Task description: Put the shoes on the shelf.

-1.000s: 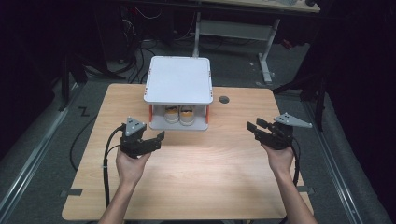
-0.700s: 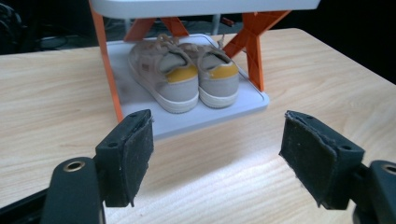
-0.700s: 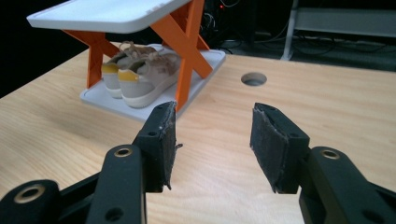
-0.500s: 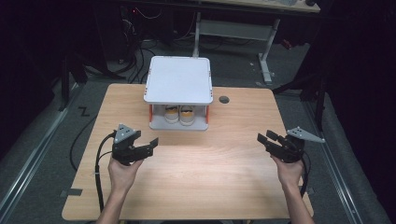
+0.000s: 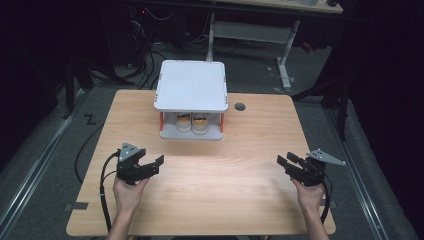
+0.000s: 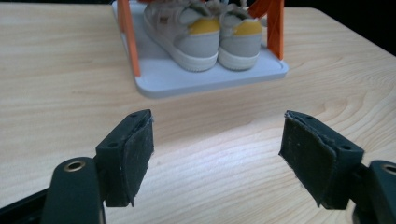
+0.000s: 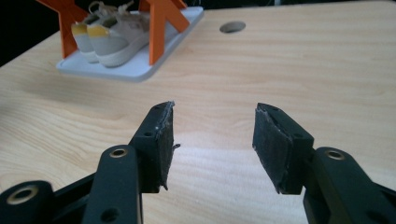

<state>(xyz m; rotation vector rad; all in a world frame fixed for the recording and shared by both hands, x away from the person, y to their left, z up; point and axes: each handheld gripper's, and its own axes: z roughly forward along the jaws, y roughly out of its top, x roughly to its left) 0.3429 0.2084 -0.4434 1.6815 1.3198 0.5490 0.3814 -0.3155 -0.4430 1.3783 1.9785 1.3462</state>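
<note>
A small white two-tier shelf (image 5: 191, 85) with orange posts stands at the far middle of the wooden table (image 5: 225, 200). A pair of grey shoes with yellow heel tabs (image 5: 192, 121) sits on its lower tier, heels toward me (image 6: 205, 32). My left gripper (image 5: 152, 167) hovers low over the near left of the table, open, with bare wood between its pads (image 6: 217, 140). My right gripper (image 5: 286, 161) is at the near right, open; its jaws have just been opening, with nothing between them (image 7: 212, 135). The shoes (image 7: 109, 35) lie far off to its left.
A round cable hole (image 5: 240, 106) is in the table right of the shelf. Dark floor with cables and desk legs surrounds the table. Bare wood stretches between the two grippers and in front of the shelf.
Both hands have drawn back toward the near edge and sunk closer to the tabletop. The right hand also shifted outward to the right. The shelf and shoes have not moved.
</note>
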